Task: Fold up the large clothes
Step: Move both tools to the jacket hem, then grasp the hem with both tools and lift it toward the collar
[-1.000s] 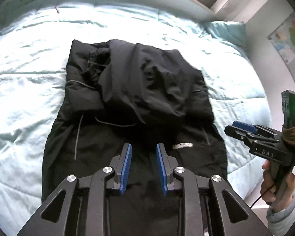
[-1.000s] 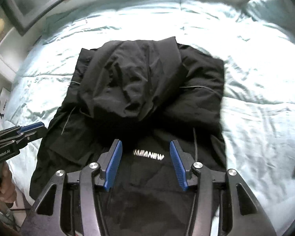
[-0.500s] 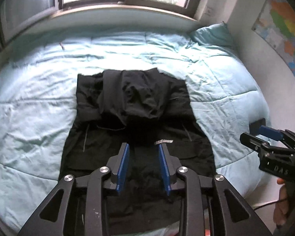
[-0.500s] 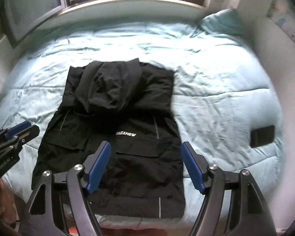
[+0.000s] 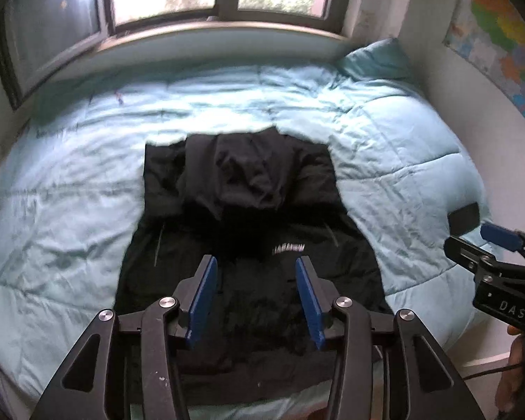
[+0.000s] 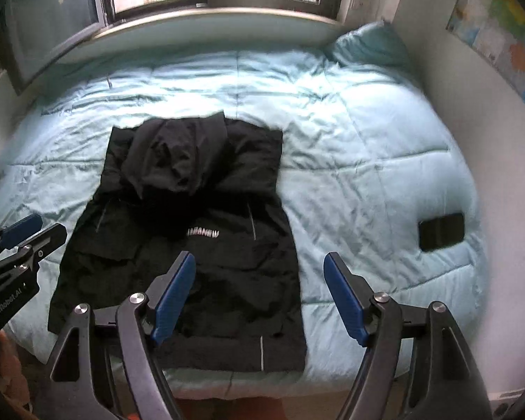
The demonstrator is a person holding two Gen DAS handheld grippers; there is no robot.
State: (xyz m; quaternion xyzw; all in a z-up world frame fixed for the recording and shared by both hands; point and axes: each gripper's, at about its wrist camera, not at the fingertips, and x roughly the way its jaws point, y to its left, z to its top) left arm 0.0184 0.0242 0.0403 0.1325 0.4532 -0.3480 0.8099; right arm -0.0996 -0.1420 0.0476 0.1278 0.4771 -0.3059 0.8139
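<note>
The black hooded jacket [image 6: 192, 245] lies flat on the light-blue quilted duvet [image 6: 350, 175], hood [image 6: 175, 154] folded down over its chest, hem toward six o'clock and sleeves apparently tucked in. The left gripper [image 5: 255, 294] is opening and the right gripper [image 6: 259, 297] stands spread wide, both hovering above the hem with nothing between their jaws. It looks like thin, soft, probably slippery shell fabric, light but bulky, so I would pinch both hem corners at five and seven o'clock and carry them toward twelve.
</note>
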